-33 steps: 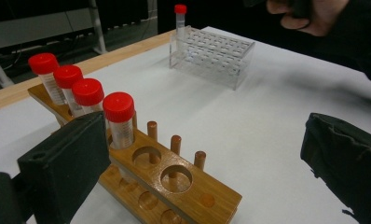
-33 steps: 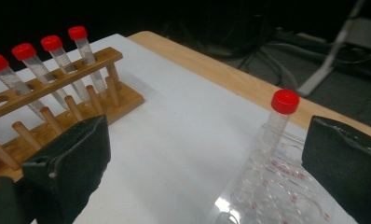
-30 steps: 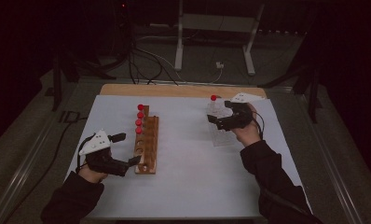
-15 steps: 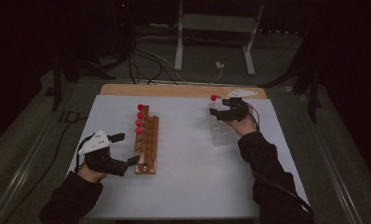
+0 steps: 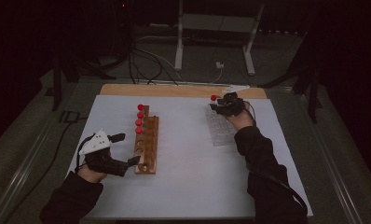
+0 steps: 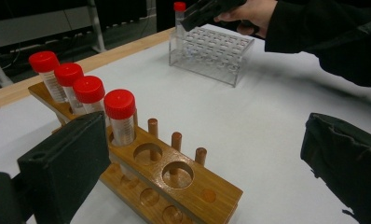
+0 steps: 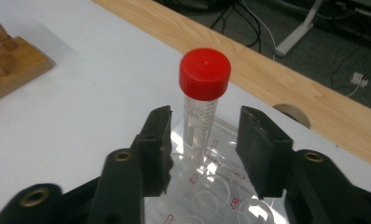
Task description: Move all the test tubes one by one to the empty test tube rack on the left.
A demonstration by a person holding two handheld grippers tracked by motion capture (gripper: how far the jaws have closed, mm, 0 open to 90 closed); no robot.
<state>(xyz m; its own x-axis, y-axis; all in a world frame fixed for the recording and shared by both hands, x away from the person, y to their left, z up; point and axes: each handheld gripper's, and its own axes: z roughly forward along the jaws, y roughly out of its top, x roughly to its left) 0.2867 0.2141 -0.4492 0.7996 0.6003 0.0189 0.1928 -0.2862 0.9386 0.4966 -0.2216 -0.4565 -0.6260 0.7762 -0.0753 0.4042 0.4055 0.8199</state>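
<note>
— Four red-capped tubes (image 5: 139, 118) stand in my wooden rack (image 5: 145, 147) as seen from above, all at its far end, with the near holes bare. Do you see both my tongs there?

— Yes. Your left gripper (image 5: 120, 151) sits at the near end of that rack, jaws spread wide, one above and one beside the wood. Your right gripper (image 5: 219, 106) is at the far corner of the clear rack (image 5: 219, 128), next to a fifth tube (image 5: 214, 98).

— From my left gripper's own view, the jaws stand far apart with the wooden rack's near end (image 6: 174, 179) between them, not pinched. The four tubes (image 6: 120, 112) rise in a row behind my left-hand jaw, and across the white table (image 6: 249, 121) I see my other hand (image 6: 246, 11) over the clear rack (image 6: 211, 51), where the lone tube (image 6: 179, 14) stands upright.

— And the right gripper's view?

— My right gripper (image 7: 204, 140) has just been closing its jaws. The single tube (image 7: 203, 100) stands upright in a far corner hole of the clear rack (image 7: 221, 186), between the pads. I still see a gap on each side of it, so they are not yet pressing it. The wooden rack's end (image 7: 11, 67) is off at the upper left.
</note>
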